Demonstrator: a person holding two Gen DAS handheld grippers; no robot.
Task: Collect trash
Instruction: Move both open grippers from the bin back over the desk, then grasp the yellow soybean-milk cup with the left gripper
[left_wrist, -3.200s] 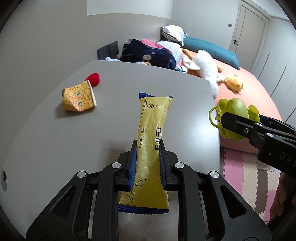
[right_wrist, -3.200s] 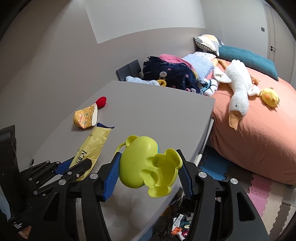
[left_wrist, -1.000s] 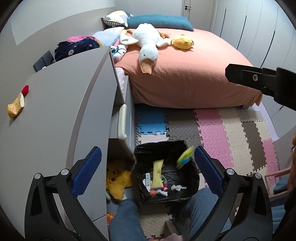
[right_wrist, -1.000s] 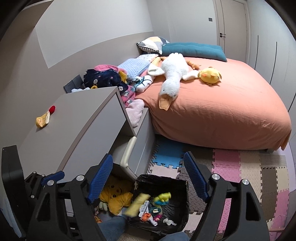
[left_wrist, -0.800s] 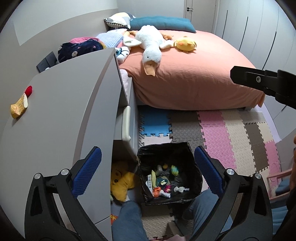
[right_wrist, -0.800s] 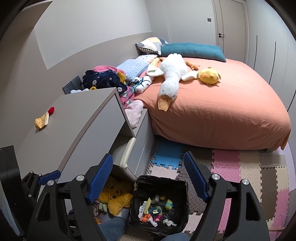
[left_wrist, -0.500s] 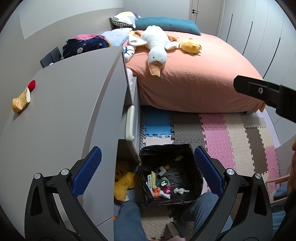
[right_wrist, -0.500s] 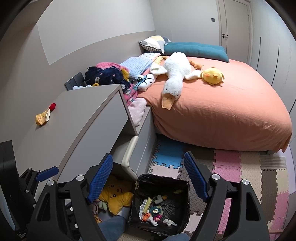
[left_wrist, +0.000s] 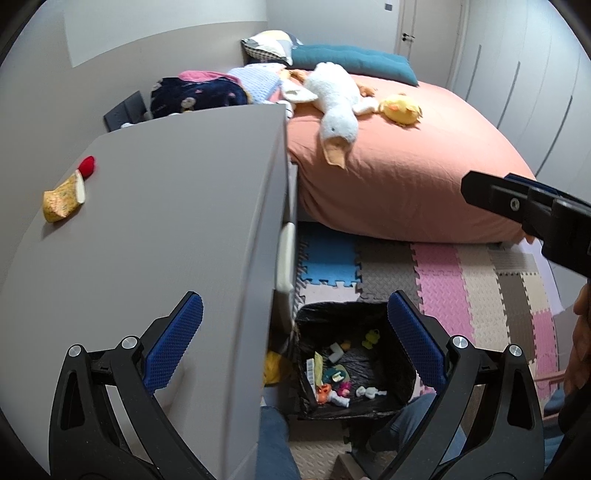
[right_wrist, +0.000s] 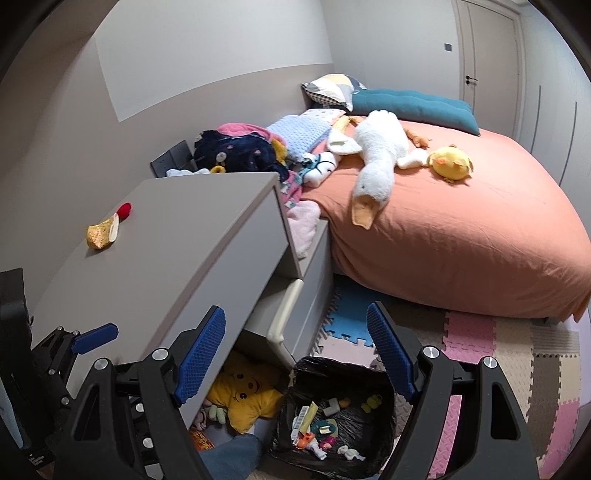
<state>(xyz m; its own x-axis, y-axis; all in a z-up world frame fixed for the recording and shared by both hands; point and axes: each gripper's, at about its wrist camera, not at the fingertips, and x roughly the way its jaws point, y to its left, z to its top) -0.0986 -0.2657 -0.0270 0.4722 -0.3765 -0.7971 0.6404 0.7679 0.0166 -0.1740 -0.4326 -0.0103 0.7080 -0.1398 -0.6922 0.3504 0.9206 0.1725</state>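
The yellow wrapper and green toy, gripped seconds earlier, had been dropped into the black-lined bin (left_wrist: 351, 363). On the bench (left_wrist: 166, 206), a crumpled yellow wrapper (left_wrist: 62, 201) was left uncollected. The left claw (left_wrist: 291, 343) and right claw (right_wrist: 295, 354) were held wide and empty. The thin wrapper could be pushed along rather than pinched, given the smooth benchtop.
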